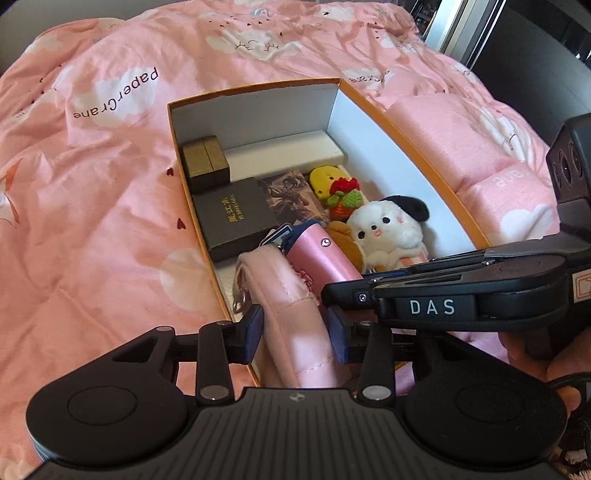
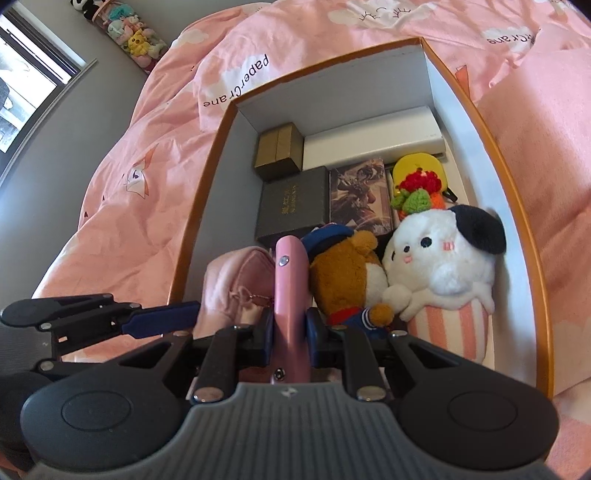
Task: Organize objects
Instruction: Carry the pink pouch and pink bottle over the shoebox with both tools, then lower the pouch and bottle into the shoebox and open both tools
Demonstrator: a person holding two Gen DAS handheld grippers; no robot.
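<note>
2 pink things sit at the near end of the orange-rimmed box [image 2: 532, 229]: 1 glossy pink case [image 2: 291, 295] with snap studs, standing on edge, and 1 soft pink quilted pouch [image 1: 295, 332] just left of it. The right gripper [image 2: 291, 326] is clamped on the pink case, both blue pads pressed to its sides. The left gripper [image 1: 295, 332] straddles the pouch with its pads at either side of it; whether they squeeze it I cannot tell.

Beside the case are 2 plush toys touching each other: 1 brown bear [image 2: 351, 273] in a blue cap and 1 white dog [image 2: 443, 258] with a black ear in a striped cup. Beyond them lie 1 yellow crocheted toy [image 2: 417, 181] with red and green yarn, 1 illustrated card box [image 2: 360, 194], 1 black box [image 1: 236, 218] with gold lettering including "XUANGAN", 1 bronze box [image 1: 205, 164] and 1 long white box [image 2: 373, 138]. The right gripper's housing reads "DAS". The pink quilt [image 1: 92, 184] under the box bears "paperCrane" print. More plush toys [image 2: 129, 33] hang on the wall.
</note>
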